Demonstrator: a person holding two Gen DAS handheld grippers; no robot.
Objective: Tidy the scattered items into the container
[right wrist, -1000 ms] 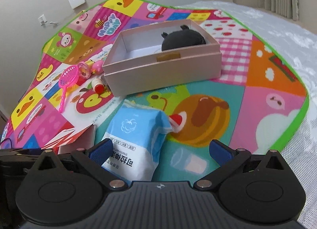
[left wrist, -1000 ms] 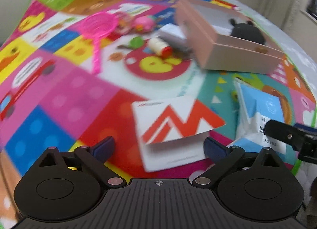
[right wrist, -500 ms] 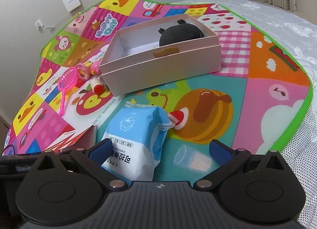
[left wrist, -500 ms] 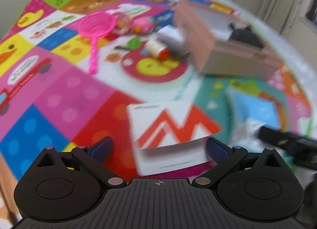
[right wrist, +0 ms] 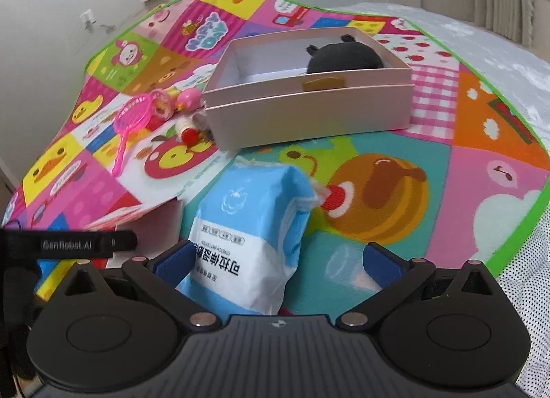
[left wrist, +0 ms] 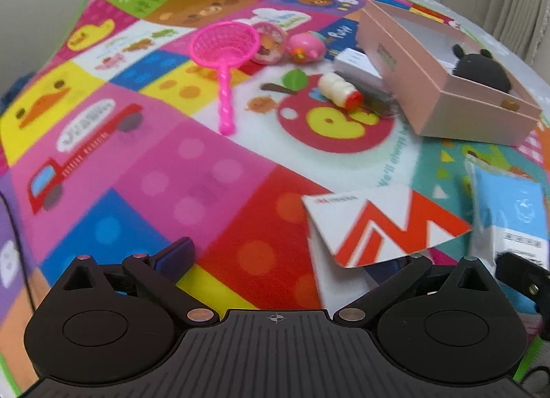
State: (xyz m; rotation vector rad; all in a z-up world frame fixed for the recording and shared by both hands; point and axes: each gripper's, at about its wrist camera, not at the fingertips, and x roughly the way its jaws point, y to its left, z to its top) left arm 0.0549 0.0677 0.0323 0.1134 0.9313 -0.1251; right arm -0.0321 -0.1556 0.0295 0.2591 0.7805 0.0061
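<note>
Two grippers are held wide and empty: the right gripper (right wrist: 276, 262) is lined up over the blue wipes pack (right wrist: 252, 226), pink box (right wrist: 309, 102) at twelve o'clock. Left gripper (left wrist: 292, 257) is beside the white-orange carton (left wrist: 381, 222). The pack's middle should be straddled squarely before closing.

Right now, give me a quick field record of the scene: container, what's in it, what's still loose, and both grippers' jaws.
container: pink box, open, on the play mat
inside: black plush toy
loose by box: pink toy net, small bottle with red cap, round pink toys, white carton
loose near grippers: blue wipes pack, white-and-orange box
left gripper: jaws open, empty, white-and-orange box partly between them
right gripper: jaws open, straddling the wipes pack, not closed on it
</note>
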